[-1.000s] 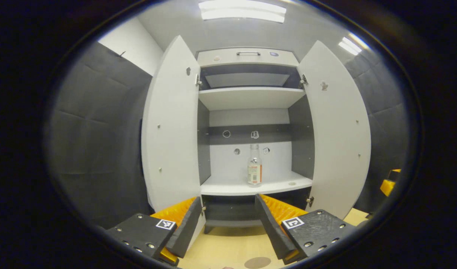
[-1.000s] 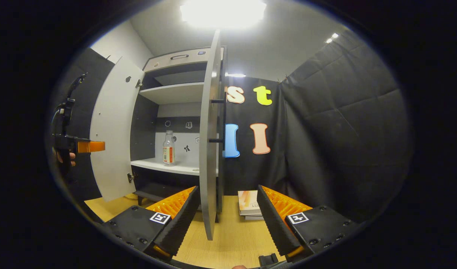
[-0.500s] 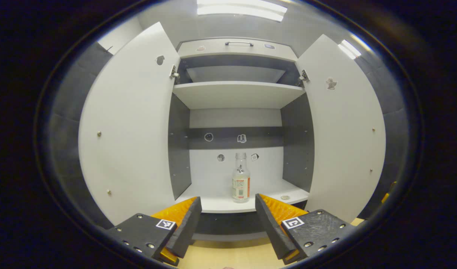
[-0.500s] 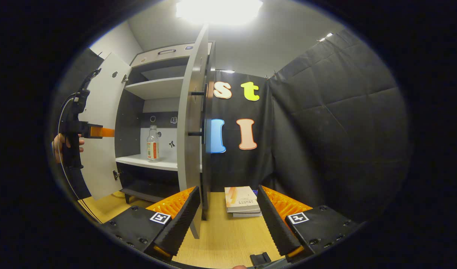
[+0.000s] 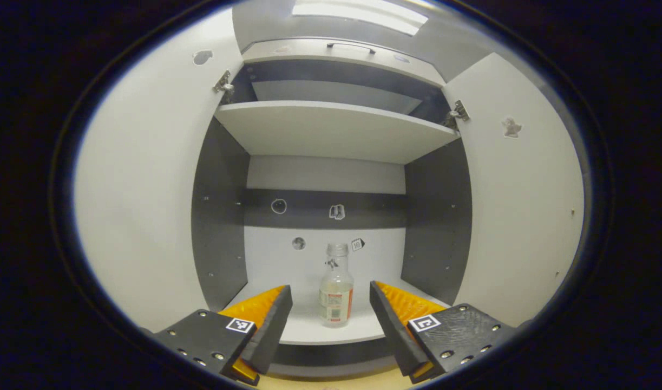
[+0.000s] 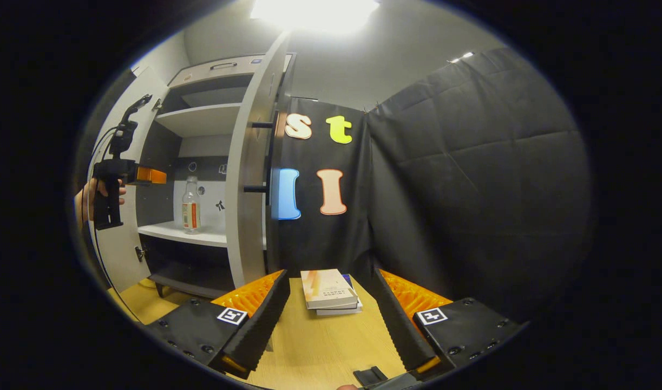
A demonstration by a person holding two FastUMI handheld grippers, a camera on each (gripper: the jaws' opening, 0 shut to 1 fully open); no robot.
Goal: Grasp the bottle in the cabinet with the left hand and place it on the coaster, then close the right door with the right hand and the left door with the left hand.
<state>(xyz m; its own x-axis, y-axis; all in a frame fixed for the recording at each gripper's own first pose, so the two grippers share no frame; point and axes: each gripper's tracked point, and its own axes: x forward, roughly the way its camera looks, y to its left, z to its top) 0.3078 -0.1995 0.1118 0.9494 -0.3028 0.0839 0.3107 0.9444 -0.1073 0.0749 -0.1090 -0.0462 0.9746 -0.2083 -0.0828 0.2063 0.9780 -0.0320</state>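
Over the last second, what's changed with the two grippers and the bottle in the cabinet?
The left gripper has moved forward into the open cabinet, so the bottle now looks larger and sits between its open jaws, not yet gripped. The right gripper has swung rightward, away from the right door, toward the books. The bottle stays upright on its shelf, both doors stay open, and both jaws stay open.

One bottle, one cabinet with two open doors, and two stacked books.
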